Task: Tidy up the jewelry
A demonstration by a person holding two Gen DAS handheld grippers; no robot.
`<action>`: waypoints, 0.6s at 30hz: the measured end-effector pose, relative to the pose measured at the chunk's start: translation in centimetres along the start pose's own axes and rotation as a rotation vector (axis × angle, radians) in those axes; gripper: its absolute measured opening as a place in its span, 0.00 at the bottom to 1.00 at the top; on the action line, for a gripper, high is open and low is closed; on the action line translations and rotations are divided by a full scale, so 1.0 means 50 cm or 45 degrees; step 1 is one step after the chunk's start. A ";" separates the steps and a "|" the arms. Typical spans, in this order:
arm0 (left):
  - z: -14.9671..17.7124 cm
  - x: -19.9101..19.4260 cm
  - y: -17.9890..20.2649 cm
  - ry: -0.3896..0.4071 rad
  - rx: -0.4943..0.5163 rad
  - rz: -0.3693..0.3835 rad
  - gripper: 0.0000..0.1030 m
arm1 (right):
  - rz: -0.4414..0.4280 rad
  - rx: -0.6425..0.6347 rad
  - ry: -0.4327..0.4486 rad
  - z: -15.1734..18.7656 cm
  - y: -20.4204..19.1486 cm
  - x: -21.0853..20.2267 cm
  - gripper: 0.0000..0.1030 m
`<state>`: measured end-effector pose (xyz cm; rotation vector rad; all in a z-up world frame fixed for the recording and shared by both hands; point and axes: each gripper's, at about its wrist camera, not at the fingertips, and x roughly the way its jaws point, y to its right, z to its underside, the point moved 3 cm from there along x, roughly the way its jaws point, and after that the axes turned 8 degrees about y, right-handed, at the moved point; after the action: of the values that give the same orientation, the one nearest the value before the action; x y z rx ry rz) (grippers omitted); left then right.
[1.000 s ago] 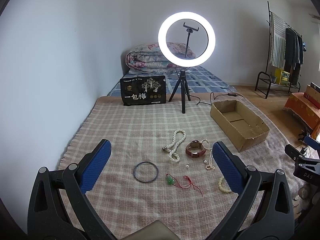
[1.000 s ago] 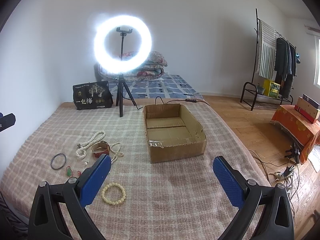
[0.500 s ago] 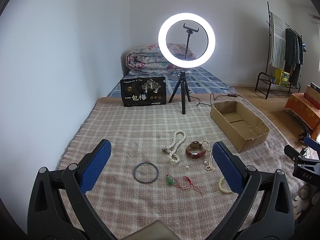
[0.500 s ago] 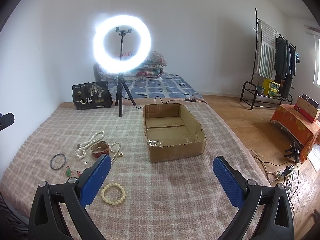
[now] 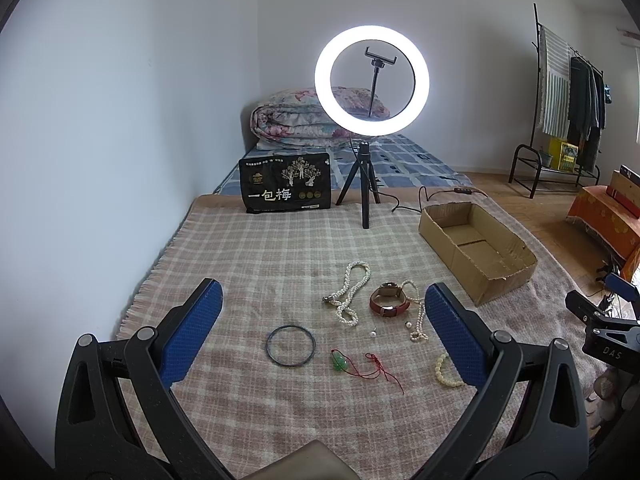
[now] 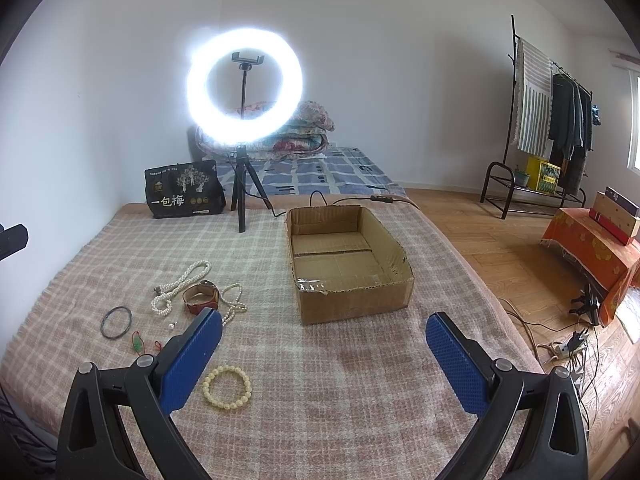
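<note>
Jewelry lies on the checked blanket [image 5: 248,264]: a pearl necklace [image 5: 352,288], a red-strap watch [image 5: 389,304], a thinner pearl strand [image 5: 418,316], a dark bangle [image 5: 290,346], a green pendant on red cord [image 5: 340,362], a small pearl stud [image 5: 373,333] and a cream bead bracelet [image 6: 227,385]. An empty cardboard box [image 6: 348,264] stands to their right. My left gripper [image 5: 322,312] is open and empty, above the jewelry. My right gripper [image 6: 322,340] is open and empty, in front of the box, with the bead bracelet beside its left finger [image 6: 188,364].
A lit ring light on a tripod [image 5: 370,80] stands at the blanket's far edge, its cable [image 6: 340,200] running behind the box. A black printed bag [image 5: 285,188] leans next to it. Folded quilts [image 5: 296,120] lie behind. A clothes rack [image 6: 552,120] and floor cables [image 6: 568,344] are at right.
Both views have shifted very slightly; the jewelry and the box have not moved and both grippers stay open.
</note>
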<state>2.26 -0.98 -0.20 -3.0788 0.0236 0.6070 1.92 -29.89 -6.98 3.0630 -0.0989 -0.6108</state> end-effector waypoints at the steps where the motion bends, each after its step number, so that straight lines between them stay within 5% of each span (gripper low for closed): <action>1: 0.000 0.000 0.000 0.001 0.000 -0.001 1.00 | 0.000 0.000 0.000 0.000 0.000 0.000 1.00; 18: 0.000 -0.002 0.002 0.000 -0.001 0.001 1.00 | 0.001 -0.002 -0.006 0.002 -0.001 0.002 1.00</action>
<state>2.18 -1.06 -0.15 -3.0799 0.0248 0.6071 1.99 -29.85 -7.10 3.0597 -0.1000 -0.6177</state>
